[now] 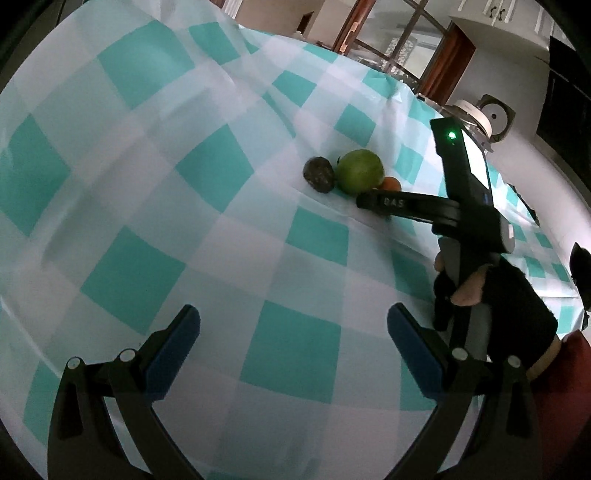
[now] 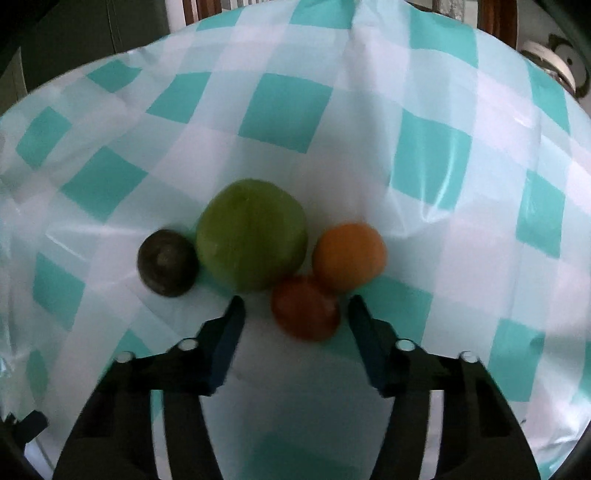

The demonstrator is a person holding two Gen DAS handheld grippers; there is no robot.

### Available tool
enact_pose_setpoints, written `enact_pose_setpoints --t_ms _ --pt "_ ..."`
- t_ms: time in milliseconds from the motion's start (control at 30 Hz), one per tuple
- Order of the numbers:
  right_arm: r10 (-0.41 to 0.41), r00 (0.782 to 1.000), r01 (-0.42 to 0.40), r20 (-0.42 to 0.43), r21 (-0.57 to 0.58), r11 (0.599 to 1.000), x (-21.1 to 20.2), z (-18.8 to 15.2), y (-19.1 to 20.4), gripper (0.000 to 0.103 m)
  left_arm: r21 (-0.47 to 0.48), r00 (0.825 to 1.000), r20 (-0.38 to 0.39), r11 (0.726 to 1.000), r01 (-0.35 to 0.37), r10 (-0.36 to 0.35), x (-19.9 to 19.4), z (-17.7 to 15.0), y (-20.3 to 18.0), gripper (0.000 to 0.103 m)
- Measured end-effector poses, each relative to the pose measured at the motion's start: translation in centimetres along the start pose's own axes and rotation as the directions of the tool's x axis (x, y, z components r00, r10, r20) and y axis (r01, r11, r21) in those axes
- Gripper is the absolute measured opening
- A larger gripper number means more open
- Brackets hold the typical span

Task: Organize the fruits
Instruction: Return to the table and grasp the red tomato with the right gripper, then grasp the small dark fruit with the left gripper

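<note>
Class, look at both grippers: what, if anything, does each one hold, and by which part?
Nothing is held. The left gripper is open over bare tablecloth; the right gripper flanks the red fruit without its pads pressing it.

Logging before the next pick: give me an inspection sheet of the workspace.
Surface: teal-and-white checked tablecloth, creased.
Job's things: dark avocado beside large green fruit; orange fruit and red fruit touching.
Clutter: nothing seen.
Grippers: right gripper open, jaws either side of the red fruit, not pressing; left gripper open, empty.
Cables: nothing seen.
Surroundings: wooden window frame, round white appliance.
</note>
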State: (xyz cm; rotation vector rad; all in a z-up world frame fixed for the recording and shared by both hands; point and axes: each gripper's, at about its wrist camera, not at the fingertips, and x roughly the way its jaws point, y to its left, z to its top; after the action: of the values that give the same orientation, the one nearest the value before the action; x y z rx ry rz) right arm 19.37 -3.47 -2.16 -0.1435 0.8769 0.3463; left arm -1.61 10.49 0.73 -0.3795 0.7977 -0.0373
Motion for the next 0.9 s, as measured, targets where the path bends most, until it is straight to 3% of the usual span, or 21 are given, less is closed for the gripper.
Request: enact_pose_setpoints --t_ms 67,367,467,567,667,733,767,800,833,900 --pt "-0.001 1.000 0.001 0.004 0.013 1.000 -0.5 -0.6 -0.4 0.033 -0.017 1.000 -0.005 1.000 -0.006 0.006 0.1 0.0 0.2 0.102" --pt "0.092 0.990 -0.104 0.111 0.107 0.989 -9.8 -10.6 -5.1 0.033 -0.012 1.000 -0.009 1.000 -0.026 0.026 0.2 0.1 0.0 0.102" --pt "0.105 0.985 -0.121 0.135 0.113 0.986 -12.3 -13.0 -6.0 0.033 0.030 0.999 -0.032 0.999 -0.043 0.044 0.7 0.3 -0.7 0.102" --pt "0.106 0.983 -0.124 0.149 0.119 0.985 -13.4 -14.8 -6.6 0.033 0.135 0.993 -0.072 0.987 -0.086 0.096 2.1 1.1 -2.4 0.101" --pt "0.140 0.977 -0.167 0.162 0.165 0.972 -13.5 -15.2 -7.2 0.033 0.310 0.983 -0.002 0.935 -0.173 0.183 4.1 2.9 -5.5 0.099" --pt "0.154 0.975 -0.182 0.162 0.172 0.968 -13.4 -15.4 -7.2 0.033 0.455 0.979 -0.002 0.872 -0.182 0.205 6.5 4.5 -7.7 0.099" --pt "0.159 0.974 -0.187 0.160 0.173 0.967 -13.3 -15.4 -7.2 0.033 0.535 0.971 0.011 0.819 -0.206 0.237 8.1 5.4 -8.8 0.098" --pt "0.163 0.974 -0.190 0.159 0.173 0.966 -13.3 -15.4 -7.2 0.033 0.571 0.965 0.026 0.789 -0.228 0.260 9.2 6.0 -9.3 0.096" --pt "0.166 0.973 -0.193 0.157 0.176 0.965 -13.2 -15.3 -7.2 0.033 0.595 0.961 0.026 0.768 -0.236 0.275 10.3 6.6 -9.7 0.091" --pt "0.173 0.973 -0.200 0.156 0.181 0.963 -13.2 -15.4 -7.3 0.033 0.610 0.956 -0.002 0.758 -0.232 0.295 12.6 8.3 -10.2 0.081"
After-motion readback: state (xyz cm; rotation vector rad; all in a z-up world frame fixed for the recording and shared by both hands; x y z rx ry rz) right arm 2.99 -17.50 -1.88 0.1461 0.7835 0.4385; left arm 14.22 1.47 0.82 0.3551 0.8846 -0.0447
